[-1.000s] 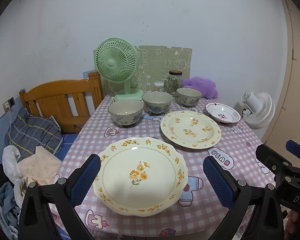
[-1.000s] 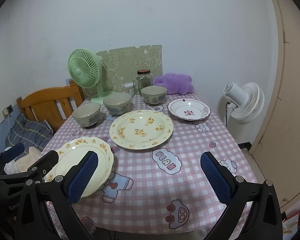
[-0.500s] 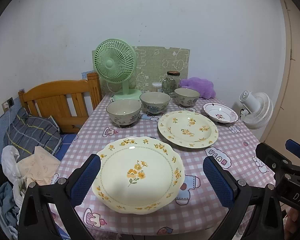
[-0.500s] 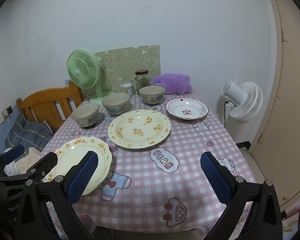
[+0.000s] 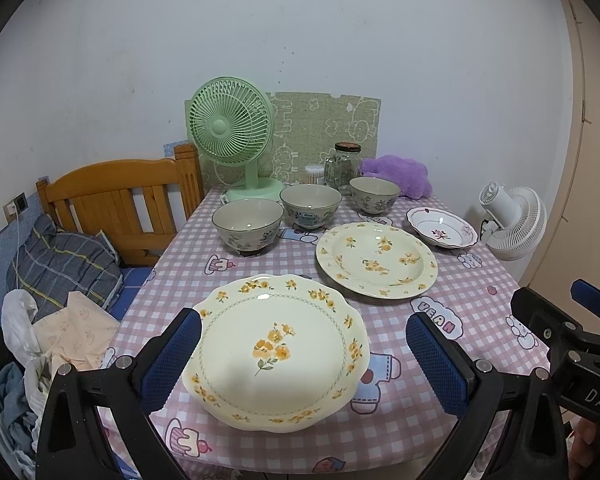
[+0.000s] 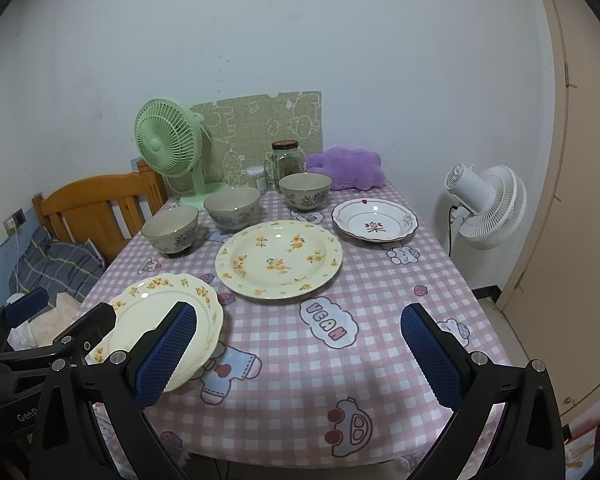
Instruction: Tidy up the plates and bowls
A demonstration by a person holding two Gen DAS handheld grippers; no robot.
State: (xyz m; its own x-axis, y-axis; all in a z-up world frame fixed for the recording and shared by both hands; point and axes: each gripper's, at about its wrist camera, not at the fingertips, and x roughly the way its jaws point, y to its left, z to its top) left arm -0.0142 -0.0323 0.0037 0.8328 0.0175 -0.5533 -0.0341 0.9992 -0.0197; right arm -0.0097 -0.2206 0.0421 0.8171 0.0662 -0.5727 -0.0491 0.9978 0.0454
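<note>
Blue-padded tongs (image 5: pixel 302 356) have backed off slightly.

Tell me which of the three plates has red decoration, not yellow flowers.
The small white plate at the table's far right, beside the white fan. Red flower, dark red rim; the other two are cream with yellow flowers.

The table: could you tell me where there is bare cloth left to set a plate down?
Free: the near right of the table, before the round yellow-flowered plate and white plate. Crowded: the three bowls at the back, the scalloped plate near left.
</note>
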